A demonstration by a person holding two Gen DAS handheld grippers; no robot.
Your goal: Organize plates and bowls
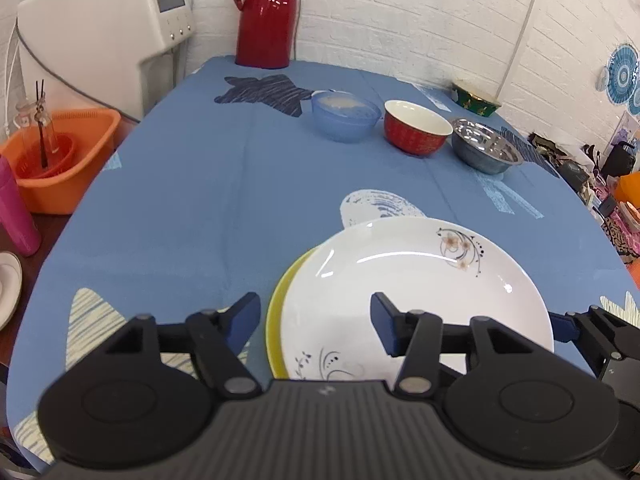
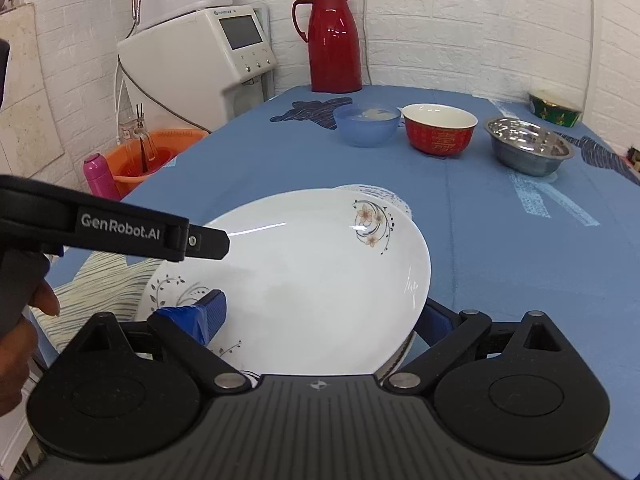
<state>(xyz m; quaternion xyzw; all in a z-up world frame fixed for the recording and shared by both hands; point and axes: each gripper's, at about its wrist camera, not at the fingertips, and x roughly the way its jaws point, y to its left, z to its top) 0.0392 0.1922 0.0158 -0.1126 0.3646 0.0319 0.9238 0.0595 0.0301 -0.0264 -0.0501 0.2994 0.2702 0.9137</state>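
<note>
A white flower-patterned plate lies on a yellow plate near the front of the blue tablecloth. My left gripper is open, one finger over the white plate and the other left of the stack. My right gripper is open too; its left finger rests over the plate, and the right one sits low beyond the rim. Further back stand a blue bowl, a red bowl and a steel bowl.
A red thermos and a white appliance stand at the back. A green bowl sits in the far right corner. An orange basket, a pink bottle and another plate lie left of the table. A hand holds the left gripper.
</note>
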